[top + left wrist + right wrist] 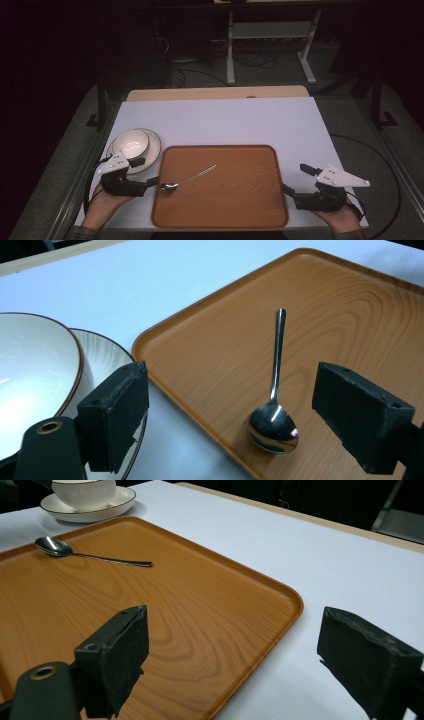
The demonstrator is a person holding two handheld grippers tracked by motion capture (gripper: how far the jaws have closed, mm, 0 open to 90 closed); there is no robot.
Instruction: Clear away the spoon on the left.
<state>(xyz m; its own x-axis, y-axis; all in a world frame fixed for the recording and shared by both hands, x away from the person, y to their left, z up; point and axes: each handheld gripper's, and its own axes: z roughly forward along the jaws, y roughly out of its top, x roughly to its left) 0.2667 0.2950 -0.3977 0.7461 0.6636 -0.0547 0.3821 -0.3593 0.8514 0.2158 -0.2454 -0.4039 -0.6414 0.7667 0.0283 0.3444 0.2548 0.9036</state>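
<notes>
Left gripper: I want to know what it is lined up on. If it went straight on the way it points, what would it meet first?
Probably the spoon: its bowl lies between the open left gripper fingers, just inside the tray edge.

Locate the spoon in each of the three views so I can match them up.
High view: spoon lies at the wooden tray's left side, bowl end nearest the left gripper.
Left gripper view: spoon low centre between the open jaws, handle pointing away.
Right gripper view: spoon upper left on the tray.
Shared landmark: white bowl on its plate.
</notes>
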